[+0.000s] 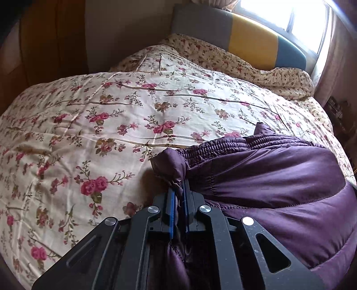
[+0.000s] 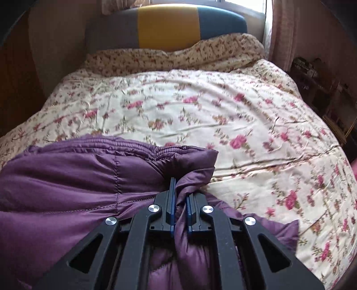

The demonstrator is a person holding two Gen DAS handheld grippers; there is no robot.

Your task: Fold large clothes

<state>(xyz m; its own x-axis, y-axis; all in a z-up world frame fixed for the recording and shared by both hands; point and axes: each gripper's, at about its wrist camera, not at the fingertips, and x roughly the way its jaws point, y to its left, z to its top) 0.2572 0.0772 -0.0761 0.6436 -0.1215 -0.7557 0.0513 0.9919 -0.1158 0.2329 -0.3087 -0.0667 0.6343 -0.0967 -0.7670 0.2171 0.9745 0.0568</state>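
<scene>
A purple quilted jacket [image 1: 267,178] lies on a floral bedspread [image 1: 111,116]. In the left wrist view it fills the lower right; my left gripper [image 1: 178,189] is shut on a bunched corner of it at its left edge. In the right wrist view the jacket [image 2: 67,178] fills the lower left, and my right gripper [image 2: 180,189] is shut on a bunched fold at its right edge. The jacket's ribbed hem [image 2: 111,145] runs along its far side. Fabric passes between both pairs of blue pads.
A bunched small-flower quilt [image 2: 167,58] lies against the grey, yellow and blue headboard [image 2: 167,26]. A bright window [image 1: 290,20] with a curtain is at the far right. A wooden wardrobe [image 1: 44,44] stands left of the bed. Cluttered shelves [image 2: 312,71] stand right.
</scene>
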